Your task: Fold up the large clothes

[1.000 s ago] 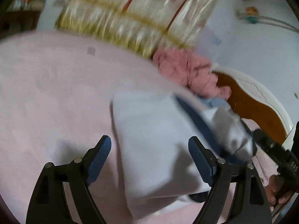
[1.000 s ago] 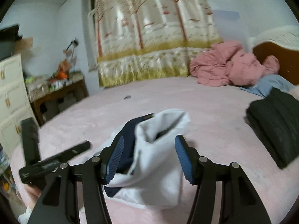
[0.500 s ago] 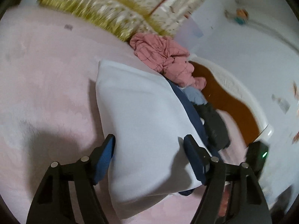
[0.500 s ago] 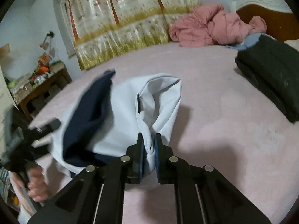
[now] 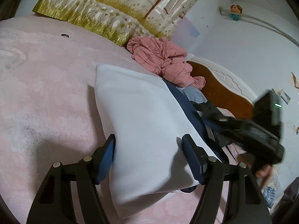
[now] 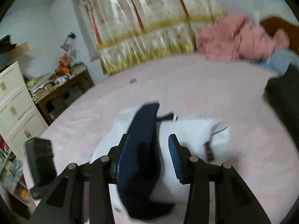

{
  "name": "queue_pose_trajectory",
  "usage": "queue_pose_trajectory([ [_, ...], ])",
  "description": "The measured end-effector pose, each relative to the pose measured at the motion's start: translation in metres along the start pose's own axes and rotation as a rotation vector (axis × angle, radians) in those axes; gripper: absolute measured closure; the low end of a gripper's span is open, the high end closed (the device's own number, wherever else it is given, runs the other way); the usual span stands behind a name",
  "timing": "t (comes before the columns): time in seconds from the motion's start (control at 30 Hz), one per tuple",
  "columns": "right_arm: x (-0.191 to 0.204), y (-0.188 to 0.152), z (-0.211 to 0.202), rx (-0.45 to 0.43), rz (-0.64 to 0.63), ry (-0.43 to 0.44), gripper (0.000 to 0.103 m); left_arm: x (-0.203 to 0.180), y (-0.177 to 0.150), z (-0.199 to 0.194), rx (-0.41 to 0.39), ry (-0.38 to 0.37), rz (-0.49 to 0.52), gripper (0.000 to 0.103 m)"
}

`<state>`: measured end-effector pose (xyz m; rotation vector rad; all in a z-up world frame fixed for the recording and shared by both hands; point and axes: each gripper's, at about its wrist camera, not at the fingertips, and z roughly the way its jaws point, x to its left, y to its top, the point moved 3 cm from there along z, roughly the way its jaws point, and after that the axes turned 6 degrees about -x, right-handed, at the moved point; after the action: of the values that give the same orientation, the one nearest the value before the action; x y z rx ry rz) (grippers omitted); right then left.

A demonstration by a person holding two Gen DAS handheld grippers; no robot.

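Observation:
A folded white and navy garment lies on the pink bed. My left gripper is open, its blue pads on either side of the garment's near end. In the right wrist view the same garment lies below my right gripper, which is open over its navy band. The right gripper also shows in the left wrist view, to the right of the garment. The view is blurred.
A crumpled pink quilt and a blue cloth lie by the wooden headboard. A folded dark garment lies at the right. A curtain hangs behind. A cluttered desk and white drawers stand left of the bed.
My right gripper was shut on the garment's white edge half a second ago and has now opened and let it go. The left gripper stays open over the garment.

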<state>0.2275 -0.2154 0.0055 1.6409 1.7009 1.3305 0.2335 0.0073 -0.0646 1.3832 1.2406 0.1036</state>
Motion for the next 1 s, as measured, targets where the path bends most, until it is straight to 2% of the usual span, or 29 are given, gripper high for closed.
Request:
queue_pose_trajectory([
  [0.07, -0.003, -0.007, 0.028, 0.072, 0.055, 0.046, 0.061, -0.001, 0.0, -0.001, -0.007, -0.001, 0.013, 0.034],
  [0.1, -0.003, -0.009, 0.036, 0.094, 0.063, 0.074, 0.086, -0.003, 0.0, -0.002, -0.013, -0.001, 0.026, 0.035],
  [0.13, -0.002, -0.009, 0.04, 0.09, 0.056, 0.092, 0.094, -0.004, 0.0, -0.002, -0.016, -0.004, 0.035, 0.035],
  [0.23, 0.0, -0.005, 0.023, -0.037, 0.063, 0.049, 0.096, -0.008, 0.002, -0.01, -0.044, -0.038, 0.043, 0.035],
  [0.27, 0.002, -0.003, 0.007, -0.104, 0.068, 0.039, 0.096, -0.01, 0.005, -0.016, -0.075, -0.055, 0.046, 0.033],
  [0.3, 0.006, -0.003, -0.011, -0.153, 0.059, 0.025, 0.096, -0.011, 0.007, -0.022, -0.104, -0.065, 0.051, 0.024],
  [0.33, 0.011, -0.004, -0.029, -0.2, 0.035, -0.002, 0.096, -0.013, 0.009, -0.029, -0.143, -0.062, 0.06, 0.02],
  [0.4, 0.016, -0.008, -0.049, -0.25, -0.017, -0.071, 0.096, -0.014, 0.01, -0.032, -0.16, -0.009, 0.091, 0.02],
  [0.47, 0.01, -0.017, -0.047, -0.231, -0.067, -0.15, 0.096, -0.01, 0.006, -0.019, -0.109, 0.053, 0.097, 0.02],
  [0.5, 0.004, -0.02, -0.04, -0.203, -0.056, -0.156, 0.096, -0.009, 0.004, -0.013, -0.08, 0.067, 0.095, 0.02],
  [0.53, -0.008, -0.026, -0.03, -0.16, -0.026, -0.146, 0.096, -0.007, 0.002, -0.006, -0.051, 0.082, 0.095, 0.02],
  [0.6, -0.02, -0.036, -0.02, -0.131, 0.004, -0.138, 0.096, -0.007, 0.0, -0.001, -0.031, 0.072, 0.09, 0.019],
  [0.77, -0.026, -0.045, -0.021, -0.153, 0.026, -0.114, 0.096, 0.002, -0.007, 0.015, 0.053, 0.068, 0.037, 0.013],
  [0.87, -0.027, -0.048, -0.023, -0.166, -0.003, -0.12, 0.082, 0.001, -0.015, 0.024, 0.082, 0.125, 0.058, 0.012],
  [0.9, -0.027, -0.048, -0.026, -0.177, -0.021, -0.143, 0.069, -0.001, -0.015, 0.023, 0.073, 0.125, 0.066, 0.012],
  [0.93, -0.029, -0.048, -0.032, -0.193, -0.037, -0.172, 0.046, -0.003, -0.016, 0.022, 0.067, 0.124, 0.077, 0.012],
  [0.97, -0.028, -0.048, -0.037, -0.22, -0.06, -0.219, 0.033, -0.005, -0.017, 0.022, 0.066, 0.131, 0.093, 0.012],
  [1.0, -0.029, -0.049, -0.042, -0.236, -0.064, -0.237, 0.015, -0.007, -0.017, 0.023, 0.064, 0.138, 0.104, 0.012],
])
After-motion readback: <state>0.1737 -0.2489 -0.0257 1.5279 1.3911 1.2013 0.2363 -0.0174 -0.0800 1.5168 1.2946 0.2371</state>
